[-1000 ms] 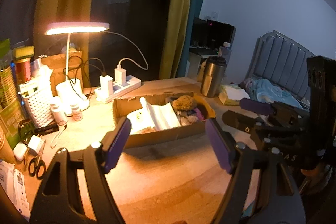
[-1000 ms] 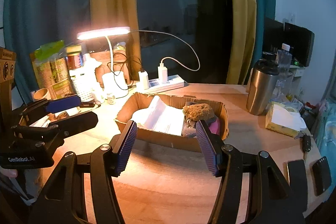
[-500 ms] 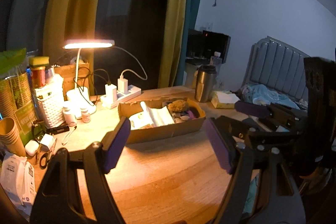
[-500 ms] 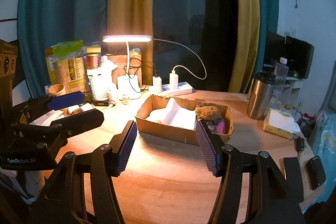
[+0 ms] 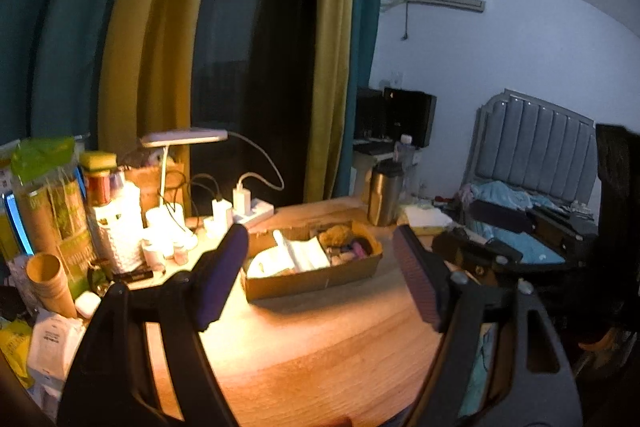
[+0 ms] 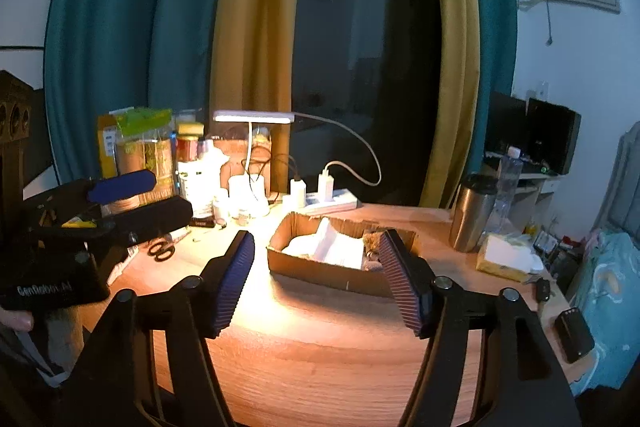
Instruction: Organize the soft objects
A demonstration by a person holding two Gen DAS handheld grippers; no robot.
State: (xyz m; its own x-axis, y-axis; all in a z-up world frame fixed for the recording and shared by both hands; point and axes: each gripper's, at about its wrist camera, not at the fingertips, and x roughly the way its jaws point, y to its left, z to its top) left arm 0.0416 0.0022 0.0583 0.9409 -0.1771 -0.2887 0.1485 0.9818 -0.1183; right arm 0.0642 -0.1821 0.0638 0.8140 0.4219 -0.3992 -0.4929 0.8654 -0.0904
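Observation:
A shallow cardboard box lies on the wooden desk under the lamp. It holds a white folded cloth, a brown fuzzy item and small pink and purple pieces. My left gripper hangs open well short of the box, with nothing between its pads. My right gripper also sits back from the box; its jaws are opening and hold nothing. Each gripper shows in the other's view: the left gripper at the left, the right gripper at the right.
A lit desk lamp, a power strip, jars and a white basket crowd the desk's back left. Scissors lie left of the box. A steel tumbler, tissues, a key and a phone are at right.
Both grippers have drawn back and risen, so the box looks smaller and farther away. The right gripper's jaws stand wider than half a second ago.

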